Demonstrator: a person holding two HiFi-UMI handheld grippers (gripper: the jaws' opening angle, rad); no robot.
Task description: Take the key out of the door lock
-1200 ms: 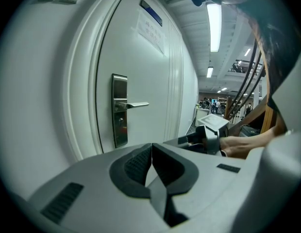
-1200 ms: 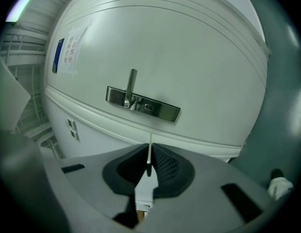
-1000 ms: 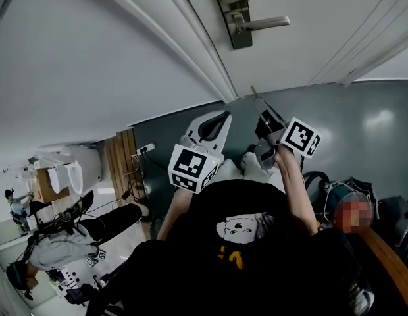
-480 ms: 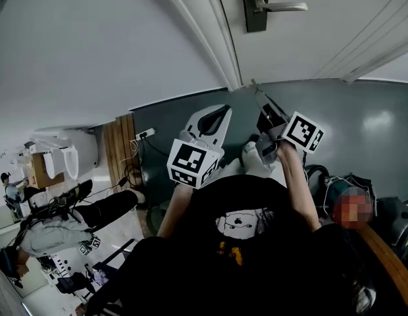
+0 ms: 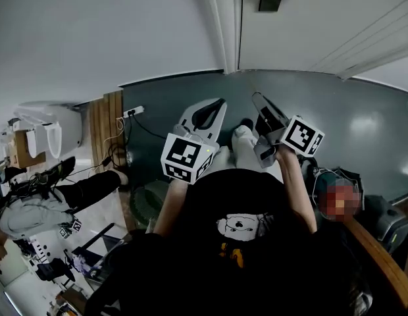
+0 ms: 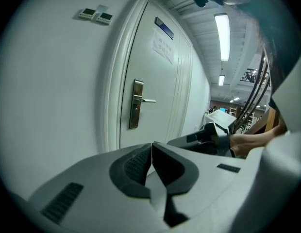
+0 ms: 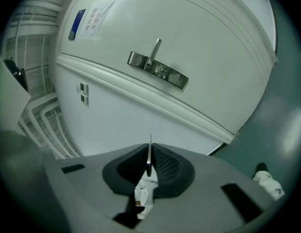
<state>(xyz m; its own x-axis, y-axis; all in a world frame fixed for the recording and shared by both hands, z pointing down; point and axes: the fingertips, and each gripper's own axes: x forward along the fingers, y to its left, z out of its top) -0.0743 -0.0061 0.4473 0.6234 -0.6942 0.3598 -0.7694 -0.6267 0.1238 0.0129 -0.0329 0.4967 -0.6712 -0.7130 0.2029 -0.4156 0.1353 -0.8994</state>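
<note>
The right gripper (image 7: 150, 155) has its jaws pinched on the key (image 7: 150, 142) at lower centre, well apart from the door lock (image 7: 158, 71) at upper middle. The left gripper (image 6: 152, 149) has its jaws pressed together with nothing between them.

White paint lies smooth and faintly satin on the door (image 7: 213, 42), which carries a polished metal lock plate (image 7: 158, 70) and lever, with a paper notice (image 7: 94, 16) higher up. Facing the door, the right gripper (image 7: 149, 165) has matt grey plastic jaws lined with black ribbed pads (image 7: 166, 166), and a thin, bare metal key (image 7: 149, 154) sits between them. The left gripper (image 6: 152, 161) has the same finish. At the door's foot, the grey-green floor (image 5: 362, 124) shines glossy.
</note>
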